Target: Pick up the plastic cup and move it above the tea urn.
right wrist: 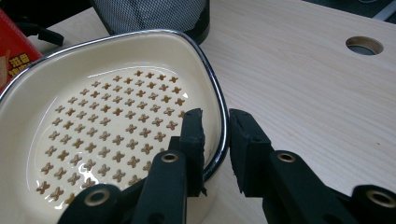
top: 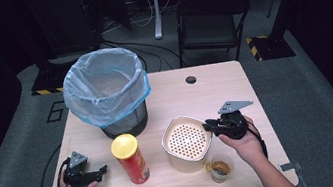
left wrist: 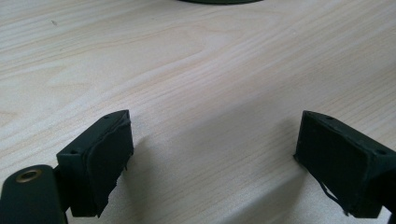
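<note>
A cream container (top: 186,164) with a perforated insert stands at the table's front centre. My right gripper (top: 208,126) reaches its right rim. In the right gripper view the right gripper (right wrist: 217,123) is shut on the container's dark-edged rim (right wrist: 140,33), one jaw inside the wall and one outside. My left gripper (top: 102,170) rests low at the front left of the table. In the left gripper view the left gripper (left wrist: 212,158) stands open, with bare wood between its jaws.
A red chips can (top: 130,158) with a yellow lid stands between the two grippers. A mesh bin (top: 106,93) lined with a blue bag sits at the back left. A clear cup (top: 220,167) holding brown liquid stands beside my right hand. The table has a cable hole (top: 190,79).
</note>
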